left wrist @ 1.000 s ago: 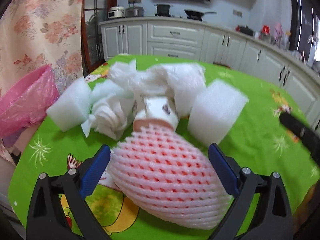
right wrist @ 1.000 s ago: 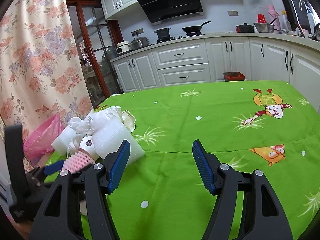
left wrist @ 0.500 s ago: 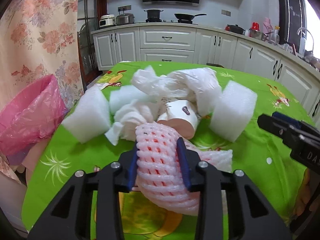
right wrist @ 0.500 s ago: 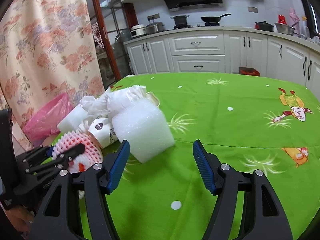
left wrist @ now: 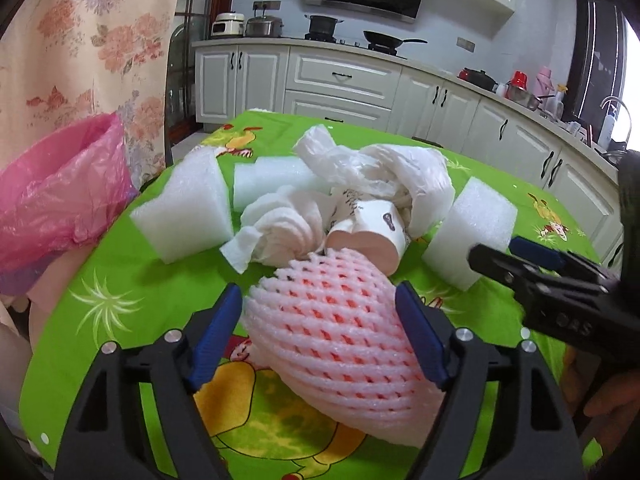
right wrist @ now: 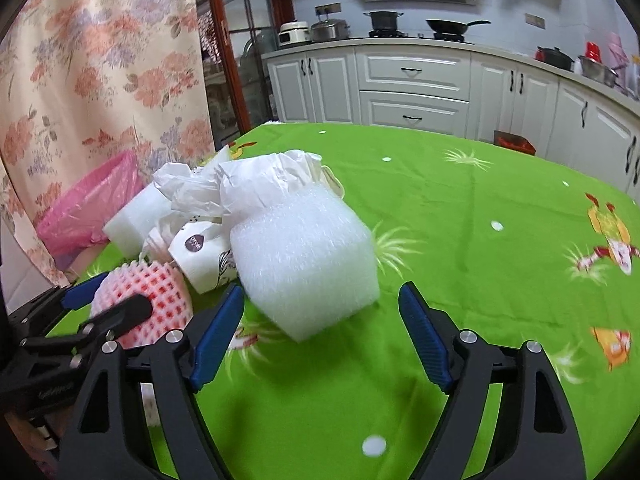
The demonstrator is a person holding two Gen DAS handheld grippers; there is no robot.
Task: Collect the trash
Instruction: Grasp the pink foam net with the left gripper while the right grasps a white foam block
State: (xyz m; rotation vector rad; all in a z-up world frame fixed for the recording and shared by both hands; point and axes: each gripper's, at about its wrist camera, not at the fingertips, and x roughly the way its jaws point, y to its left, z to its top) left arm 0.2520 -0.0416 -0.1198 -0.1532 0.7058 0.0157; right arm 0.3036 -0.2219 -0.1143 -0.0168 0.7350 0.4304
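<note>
A pink foam fruit net (left wrist: 336,320) lies on the green tablecloth (left wrist: 120,280) between the jaws of my left gripper (left wrist: 318,292). The jaws are opening and the net has its full round shape, with a small gap at the left pad. Behind it lies a heap of trash: a paper cup (left wrist: 376,228), crumpled tissue (left wrist: 280,224), a white plastic bag (left wrist: 392,168) and white foam blocks (left wrist: 188,208). My right gripper (right wrist: 320,292) is opening, and a large foam block (right wrist: 304,256) sits just ahead of its tips without touching them.
A pink bin bag (left wrist: 60,192) hangs open off the table's left edge, beside a flowered curtain (right wrist: 100,80). White kitchen cabinets (right wrist: 412,80) stand behind the table. The right gripper (left wrist: 520,256) reaches in from the right in the left wrist view.
The left gripper squeezed the pink net flat, then spread again and the net sprang back. The right gripper moved left toward the heap, so the big foam block now sits at its fingertips.
</note>
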